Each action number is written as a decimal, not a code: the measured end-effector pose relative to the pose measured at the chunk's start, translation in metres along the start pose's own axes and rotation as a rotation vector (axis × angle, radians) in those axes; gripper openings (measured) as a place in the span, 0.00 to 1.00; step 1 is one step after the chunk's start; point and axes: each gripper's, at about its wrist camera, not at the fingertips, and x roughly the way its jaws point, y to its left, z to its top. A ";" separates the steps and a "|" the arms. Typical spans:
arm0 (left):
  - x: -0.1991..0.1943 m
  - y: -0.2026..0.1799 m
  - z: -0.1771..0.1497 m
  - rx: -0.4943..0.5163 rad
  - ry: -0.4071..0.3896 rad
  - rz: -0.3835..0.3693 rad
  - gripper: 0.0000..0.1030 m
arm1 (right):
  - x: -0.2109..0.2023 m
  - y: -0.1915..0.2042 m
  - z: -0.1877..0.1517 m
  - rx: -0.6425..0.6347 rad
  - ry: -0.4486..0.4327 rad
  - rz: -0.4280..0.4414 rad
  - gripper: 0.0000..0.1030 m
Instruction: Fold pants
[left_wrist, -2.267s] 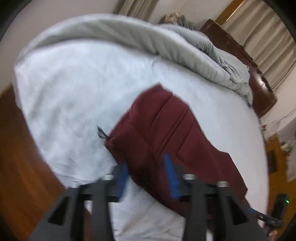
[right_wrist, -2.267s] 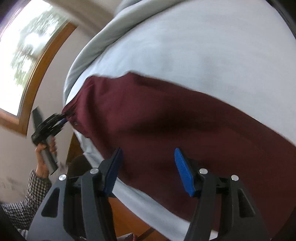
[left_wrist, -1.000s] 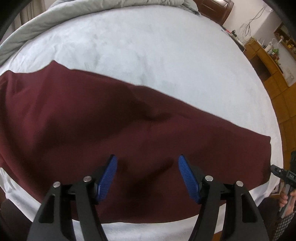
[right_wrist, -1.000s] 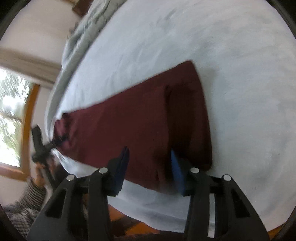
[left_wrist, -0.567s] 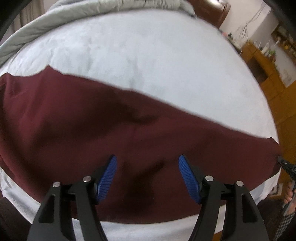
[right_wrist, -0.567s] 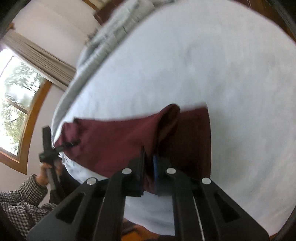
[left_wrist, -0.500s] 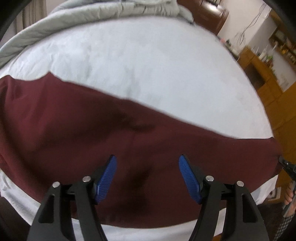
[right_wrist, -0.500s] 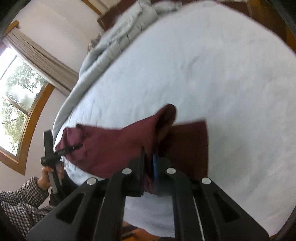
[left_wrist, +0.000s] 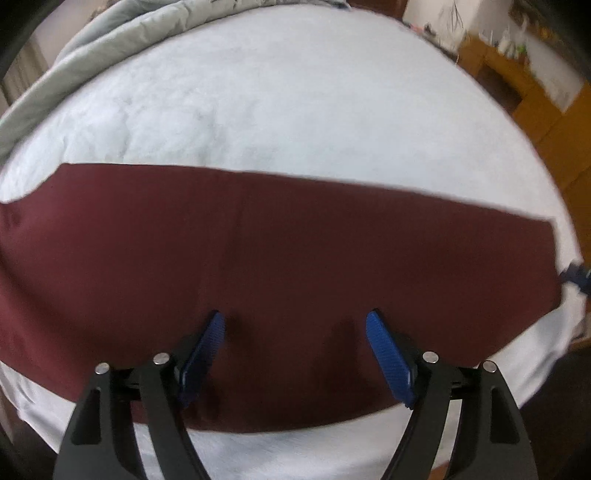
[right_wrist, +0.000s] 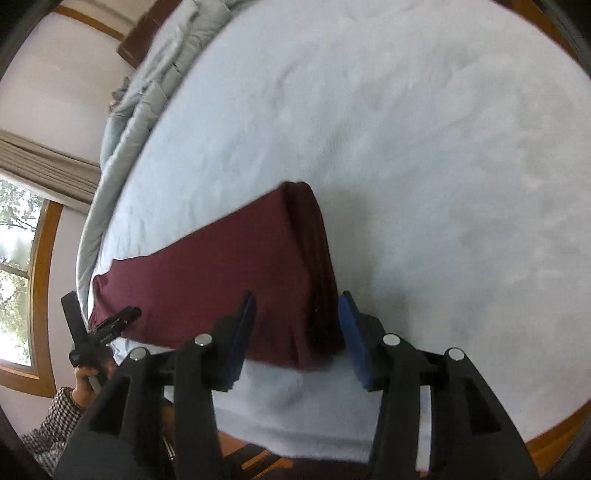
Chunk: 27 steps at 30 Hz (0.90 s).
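Note:
Dark red pants (left_wrist: 295, 251) lie flat in a long band across the white bed (left_wrist: 295, 92). My left gripper (left_wrist: 295, 317) hovers over their near edge, its jaws opening with nothing between the blue pads. In the right wrist view the leg end of the pants (right_wrist: 229, 273) lies between the fingers of my right gripper (right_wrist: 297, 306). Its jaws are opening too, and the pads stand clear of the cloth. The left gripper (right_wrist: 110, 325) shows at the waist end, and the right gripper (left_wrist: 578, 278) shows beside the hem.
A grey duvet (left_wrist: 92, 66) is bunched along the far side of the bed, below a dark headboard (right_wrist: 136, 44). Wooden furniture (left_wrist: 535, 92) stands past the bed's right edge. A person's hand (right_wrist: 86, 384) in a checked sleeve holds the left gripper by a window (right_wrist: 18, 258).
The right gripper was shut on the raised leg end; it has let go, and the cloth now lies down. The wrinkles in the pants' middle have flattened out.

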 end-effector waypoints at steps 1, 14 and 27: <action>-0.005 -0.001 0.001 -0.017 -0.014 -0.029 0.77 | -0.007 -0.001 -0.003 0.003 -0.003 0.004 0.52; 0.002 -0.058 -0.001 0.030 0.033 -0.187 0.78 | 0.040 -0.029 -0.018 0.110 0.137 0.196 0.66; 0.014 -0.071 -0.009 0.048 0.073 -0.163 0.80 | 0.054 -0.006 0.012 0.110 0.126 0.362 0.28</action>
